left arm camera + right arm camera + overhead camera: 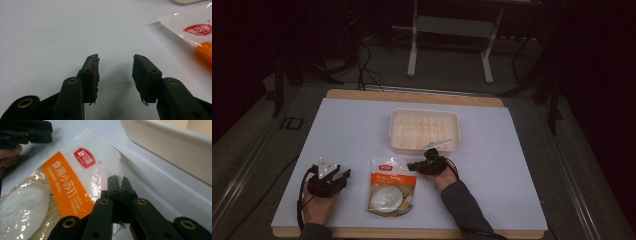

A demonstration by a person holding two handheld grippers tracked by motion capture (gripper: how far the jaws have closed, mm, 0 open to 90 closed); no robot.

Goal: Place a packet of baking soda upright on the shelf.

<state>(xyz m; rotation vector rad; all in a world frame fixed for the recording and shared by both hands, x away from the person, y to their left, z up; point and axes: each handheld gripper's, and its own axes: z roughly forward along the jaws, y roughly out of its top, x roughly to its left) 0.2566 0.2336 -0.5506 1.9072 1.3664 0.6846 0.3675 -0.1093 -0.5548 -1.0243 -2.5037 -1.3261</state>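
Pinching the upper right corner of the baking soda packet (pixel 75 185), the right gripper (pixel 119 185) has its jaws closed flat together on the clear plastic edge, so the step in hand looks like taking hold of the packet in order to move it. The packet lies flat near the front edge of the white table surface (pixel 512 165), about midway along it, with its orange band and red label facing up and a round white mass of powder showing in its lower part. In the high view the right gripper (pixel 426 164) comes at the packet (pixel 391 186) from its right side, with the sleeve trailing back toward the front edge.

The left gripper (pixel 115 68) rests near the front left corner of the surface, just left of the packet and apart from it; its jaws stand well open with nothing between them, only bare table beneath. In the high view, the left gripper (pixel 330 177) sits low in the person's hand.

My judgement is that the next move calls for a lift by that thin corner, and the soft bag is likely to sag and swing, so a slow rise or a supporting hold from the idle gripper would help.

Farther back, just beyond the right gripper, stands the cream tray (pixel 398 120), shallow and ribbed inside. Its near wall is close to the pinched corner and would have to be cleared.
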